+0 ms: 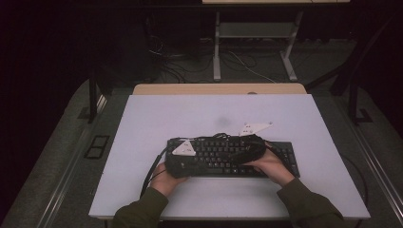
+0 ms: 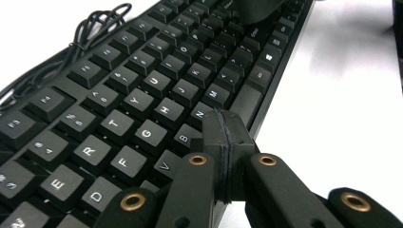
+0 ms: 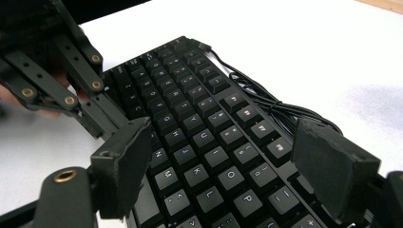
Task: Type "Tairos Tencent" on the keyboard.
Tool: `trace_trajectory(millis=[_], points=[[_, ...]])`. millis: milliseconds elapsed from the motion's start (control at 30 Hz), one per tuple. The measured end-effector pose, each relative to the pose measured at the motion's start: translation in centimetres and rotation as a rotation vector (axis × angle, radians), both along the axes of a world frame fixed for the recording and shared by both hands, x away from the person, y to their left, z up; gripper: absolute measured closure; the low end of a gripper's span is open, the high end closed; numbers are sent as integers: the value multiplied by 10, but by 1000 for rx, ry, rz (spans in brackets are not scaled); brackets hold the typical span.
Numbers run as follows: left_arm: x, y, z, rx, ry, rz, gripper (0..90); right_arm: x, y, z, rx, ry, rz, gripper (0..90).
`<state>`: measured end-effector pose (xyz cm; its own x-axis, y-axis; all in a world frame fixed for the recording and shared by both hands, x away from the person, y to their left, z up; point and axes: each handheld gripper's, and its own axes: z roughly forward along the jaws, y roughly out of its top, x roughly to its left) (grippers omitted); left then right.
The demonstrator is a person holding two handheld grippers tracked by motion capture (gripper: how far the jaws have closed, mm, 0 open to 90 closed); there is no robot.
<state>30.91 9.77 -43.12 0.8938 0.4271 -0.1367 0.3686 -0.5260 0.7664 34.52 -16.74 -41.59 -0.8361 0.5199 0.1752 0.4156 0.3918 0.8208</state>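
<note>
Keyboard (image 1: pixel 233 159), black with white lettering, is laid near the table's (image 1: pixel 157 114) front edge, its cord (image 3: pixel 280 107) bundled behind; left gripper (image 2: pixel 227 137) is closed over it, right gripper (image 3: pixel 228 161) spread above.

keyboard (image 1: pixel 280 156) mid-table, cable (image 1: pixel 221 136) bunched behind; white tabletop (image 1: pixel 190 114) open beyond

Left gripper (image 2: pixel 227 124) pressed closed, right gripper (image 3: pixel 228 161) spread wide, both low, level.
</note>
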Motion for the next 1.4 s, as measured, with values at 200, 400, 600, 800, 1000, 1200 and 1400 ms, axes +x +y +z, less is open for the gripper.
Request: trace_trajectory(millis=[200, 400, 600, 800, 1000, 1200, 1400], points=[[0, 2, 1, -6, -3, 6, 887, 0, 0, 0, 2, 0, -2, 207], [1, 4, 4, -22, -1, 16, 886, 0, 0, 0, 0, -1, 1, 207], [2, 6, 7, -26, 8, 24, 828, 0, 0, -1, 1, -7, 2, 207], [2, 7, 9, -27, 6, 34, 736, 0, 0, 0, 2, -5, 1, 207], [2, 11, 11, -38, 0, 59, 620, 0, 0, 0, 2, -1, 0, 207], [3, 18, 14, -46, -9, 80, 530, 0, -1, 0, 3, 1, -1, 207], [4, 25, 17, -49, -9, 96, 497, 0, 0, 0, 3, 0, 0, 207]])
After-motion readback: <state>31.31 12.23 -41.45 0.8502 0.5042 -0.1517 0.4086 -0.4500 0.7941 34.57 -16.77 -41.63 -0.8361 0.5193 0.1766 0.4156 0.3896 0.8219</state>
